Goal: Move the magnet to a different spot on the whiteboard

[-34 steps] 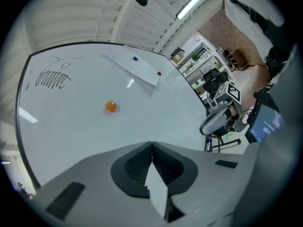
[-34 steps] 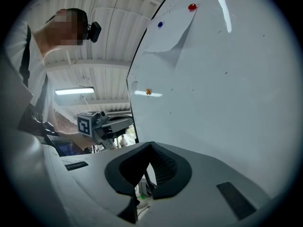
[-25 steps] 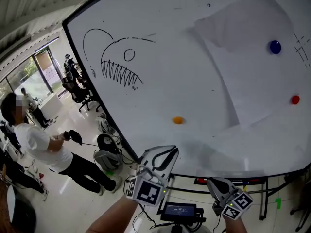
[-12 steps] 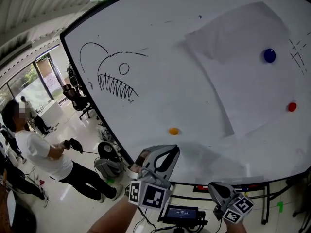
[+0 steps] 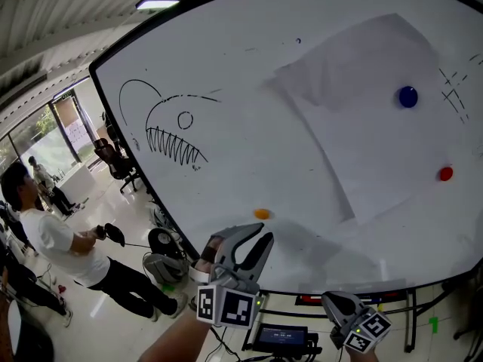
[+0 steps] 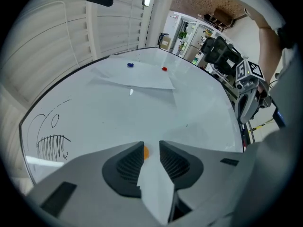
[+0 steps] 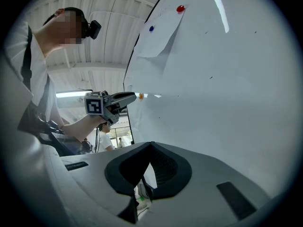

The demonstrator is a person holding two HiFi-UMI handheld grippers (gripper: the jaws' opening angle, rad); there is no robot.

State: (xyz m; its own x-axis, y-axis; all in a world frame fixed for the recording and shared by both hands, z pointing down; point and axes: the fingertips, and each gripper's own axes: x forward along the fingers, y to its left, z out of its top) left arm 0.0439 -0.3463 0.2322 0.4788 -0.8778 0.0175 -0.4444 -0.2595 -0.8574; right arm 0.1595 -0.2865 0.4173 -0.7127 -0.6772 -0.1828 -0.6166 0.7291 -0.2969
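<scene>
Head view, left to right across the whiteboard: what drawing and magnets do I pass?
Fish drawing → orange magnet → blue magnet → red magnet

left tool (image 5: 247, 240) below orange magnet (image 5: 262, 214)
its jaws have just been opening, nothing between them; the magnet sticks to the whiteboard (image 5: 249, 149) just beyond the tips.
</scene>
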